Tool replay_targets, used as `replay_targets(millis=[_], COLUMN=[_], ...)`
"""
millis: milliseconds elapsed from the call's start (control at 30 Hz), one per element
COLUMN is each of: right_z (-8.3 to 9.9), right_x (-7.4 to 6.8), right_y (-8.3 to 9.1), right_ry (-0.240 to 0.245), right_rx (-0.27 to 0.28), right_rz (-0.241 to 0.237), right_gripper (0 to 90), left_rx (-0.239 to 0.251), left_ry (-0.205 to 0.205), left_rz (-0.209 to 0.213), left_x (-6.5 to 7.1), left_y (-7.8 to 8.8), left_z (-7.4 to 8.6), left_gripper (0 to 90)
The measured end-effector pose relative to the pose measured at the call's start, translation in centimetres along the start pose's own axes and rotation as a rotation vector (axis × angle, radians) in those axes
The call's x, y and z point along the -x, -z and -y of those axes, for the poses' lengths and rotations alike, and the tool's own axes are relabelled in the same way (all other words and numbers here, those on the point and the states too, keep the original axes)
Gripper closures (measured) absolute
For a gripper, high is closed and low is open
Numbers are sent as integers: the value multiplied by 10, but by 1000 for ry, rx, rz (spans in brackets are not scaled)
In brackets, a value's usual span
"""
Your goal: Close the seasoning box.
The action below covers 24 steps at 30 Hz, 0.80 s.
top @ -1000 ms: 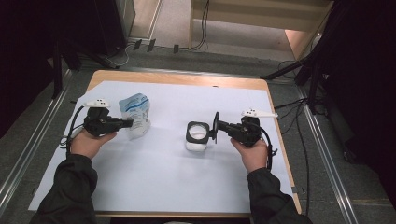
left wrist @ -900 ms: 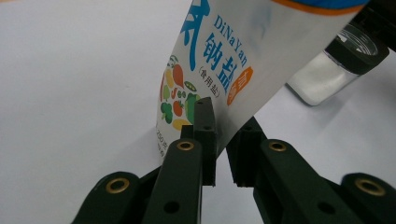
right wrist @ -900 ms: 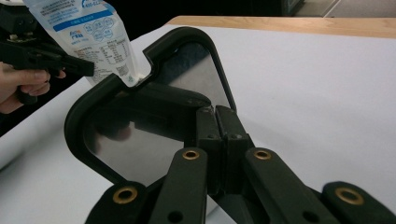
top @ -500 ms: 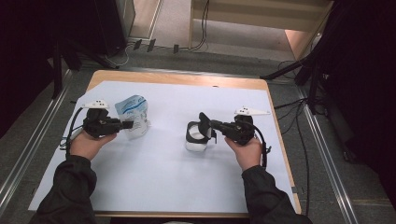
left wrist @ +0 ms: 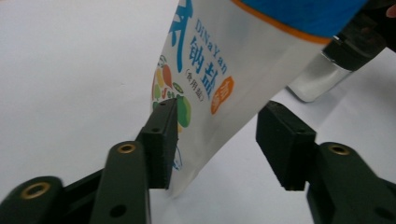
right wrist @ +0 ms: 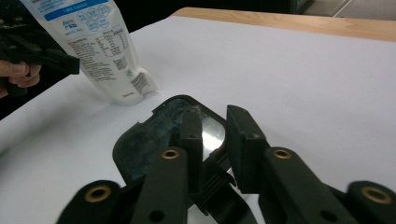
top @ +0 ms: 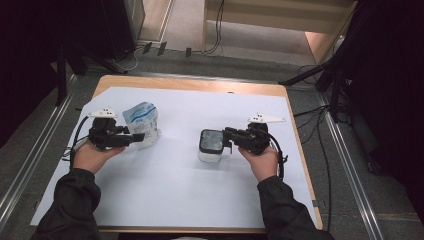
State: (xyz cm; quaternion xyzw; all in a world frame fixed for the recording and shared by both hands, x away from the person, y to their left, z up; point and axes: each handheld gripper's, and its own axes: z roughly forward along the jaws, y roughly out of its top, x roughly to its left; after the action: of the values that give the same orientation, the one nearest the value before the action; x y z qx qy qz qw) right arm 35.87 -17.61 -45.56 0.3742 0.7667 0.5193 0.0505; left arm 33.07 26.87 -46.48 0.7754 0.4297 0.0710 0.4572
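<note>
My left gripper (top: 137,137) sits on the left of the white sheet (top: 170,195) that covers the table (top: 190,84), its jaws level and pointing at the salt pouch (top: 142,117), a white bag with blue print and a blue top. Those jaws have just been opening; in the left gripper view the pouch (left wrist: 224,70) hangs between them, its lower corner against one pad while the other pad stands clear of it, so I no longer clamp it. My right gripper (top: 229,141) lies well apart from it on the right, at the small clear container with a black hinged lid (top: 211,145). In the right gripper view the lid (right wrist: 149,140) is swung open and lies flat in front of my jaws, which have also just been opening and now stand a little apart at the hinge edge without pressing on it. Farther off in that view the pouch (right wrist: 100,51) stands upright on the sheet.
</note>
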Motion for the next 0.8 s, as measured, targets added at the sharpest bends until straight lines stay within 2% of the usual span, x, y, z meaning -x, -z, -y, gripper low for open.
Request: replay_targets(millis=[367,433,800], right_z=[2,3,8], right_x=[14,16,35], right_y=[11,14,35], right_ry=[19,40,27], right_rx=[13,17,47], right_rz=[41,56,125], right_gripper=[585,575,539], left_rx=[-14,-24,-30], left_ry=[-3,0,2], left_rz=[-26,-27,-41], left_x=[-1,-2,-2], left_y=[1,2,5], left_z=[2,3,7], left_gripper=[392,391,374])
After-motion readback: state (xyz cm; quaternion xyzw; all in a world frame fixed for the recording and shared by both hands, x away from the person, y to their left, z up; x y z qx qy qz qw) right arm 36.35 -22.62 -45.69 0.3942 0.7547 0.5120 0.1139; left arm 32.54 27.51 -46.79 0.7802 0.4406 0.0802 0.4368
